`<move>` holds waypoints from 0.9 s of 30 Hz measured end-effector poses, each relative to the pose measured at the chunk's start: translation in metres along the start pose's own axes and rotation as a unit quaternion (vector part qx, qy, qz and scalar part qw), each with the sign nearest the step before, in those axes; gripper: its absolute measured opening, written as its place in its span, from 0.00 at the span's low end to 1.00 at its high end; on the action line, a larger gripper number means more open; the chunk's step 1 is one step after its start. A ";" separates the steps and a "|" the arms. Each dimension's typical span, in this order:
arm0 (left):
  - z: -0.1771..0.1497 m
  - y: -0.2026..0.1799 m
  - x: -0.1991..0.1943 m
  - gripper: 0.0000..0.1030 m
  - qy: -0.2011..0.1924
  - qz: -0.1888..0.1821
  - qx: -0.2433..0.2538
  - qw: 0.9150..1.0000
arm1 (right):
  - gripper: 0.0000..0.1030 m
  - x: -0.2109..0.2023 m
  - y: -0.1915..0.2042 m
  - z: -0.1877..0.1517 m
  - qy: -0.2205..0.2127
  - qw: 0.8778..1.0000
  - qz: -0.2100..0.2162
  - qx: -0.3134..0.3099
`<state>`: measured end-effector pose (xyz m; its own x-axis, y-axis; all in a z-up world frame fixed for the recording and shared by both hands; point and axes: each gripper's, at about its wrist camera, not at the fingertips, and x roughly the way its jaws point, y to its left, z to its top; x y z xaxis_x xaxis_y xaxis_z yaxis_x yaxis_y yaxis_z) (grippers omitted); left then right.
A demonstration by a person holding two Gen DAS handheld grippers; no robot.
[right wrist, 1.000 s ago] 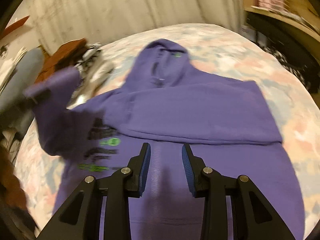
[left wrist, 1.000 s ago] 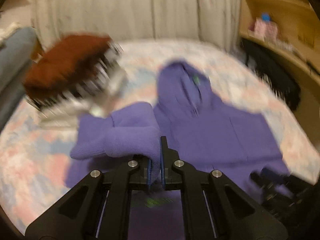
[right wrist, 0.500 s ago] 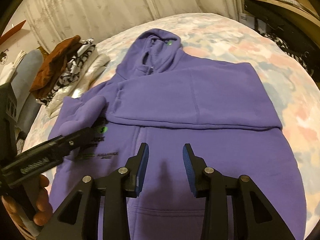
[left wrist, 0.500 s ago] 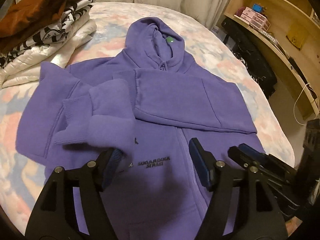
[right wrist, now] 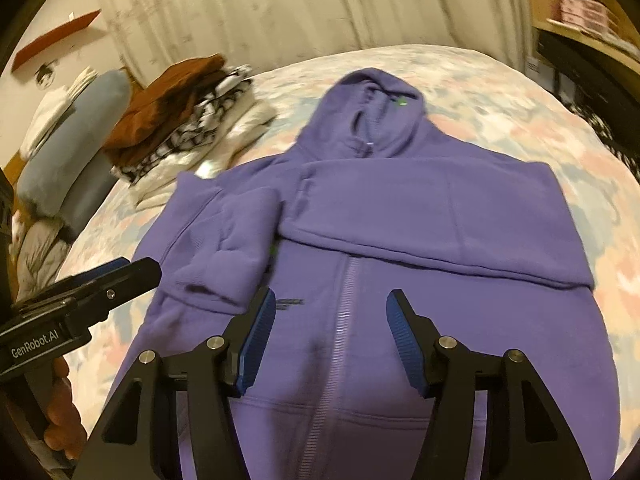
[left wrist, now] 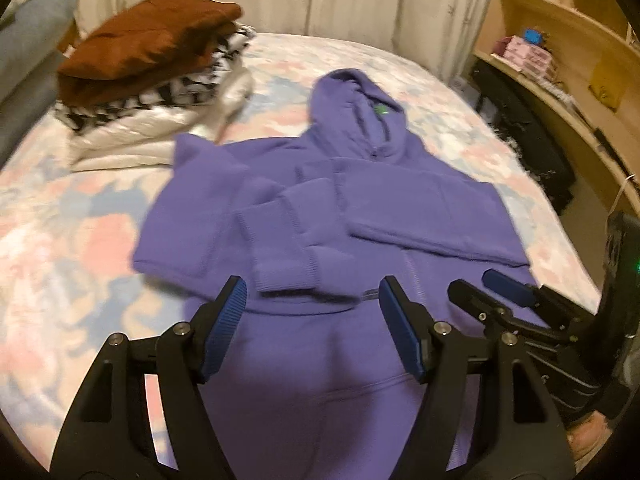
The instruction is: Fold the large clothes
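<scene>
A purple zip hoodie (left wrist: 384,204) lies flat on the bed, hood pointing away; it also shows in the right wrist view (right wrist: 400,232). Both sleeves are folded across the chest, the left sleeve (left wrist: 288,240) bunched with its cuff near the middle. My left gripper (left wrist: 312,320) is open and empty, hovering above the lower front of the hoodie. My right gripper (right wrist: 330,332) is open and empty above the zipper near the hem. The right gripper shows at the right of the left wrist view (left wrist: 504,300); the left one shows at the left of the right wrist view (right wrist: 88,292).
A pile of folded clothes (left wrist: 148,76) with a brown garment on top sits at the bed's far left. The floral bedsheet (left wrist: 72,208) surrounds the hoodie. Wooden shelves (left wrist: 568,52) and a black bag (left wrist: 528,136) stand at the right. Grey cushions (right wrist: 76,160) lie left.
My left gripper let go of the left sleeve, which now lies folded on the chest, and drew back open. My right gripper opened wider.
</scene>
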<state>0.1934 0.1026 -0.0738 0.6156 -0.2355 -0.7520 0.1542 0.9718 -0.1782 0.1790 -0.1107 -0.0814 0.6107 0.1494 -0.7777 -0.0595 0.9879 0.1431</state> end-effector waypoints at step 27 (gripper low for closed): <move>-0.027 0.086 0.012 0.64 0.038 0.063 -0.085 0.994 | 0.64 0.129 0.143 0.014 0.068 0.953 -0.055 -0.290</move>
<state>0.1934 0.1837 -0.1151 0.5612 -0.1161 -0.8195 -0.0572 0.9823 -0.1784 0.2602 0.0494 -0.1534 0.5327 0.0096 -0.8463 -0.4524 0.8483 -0.2752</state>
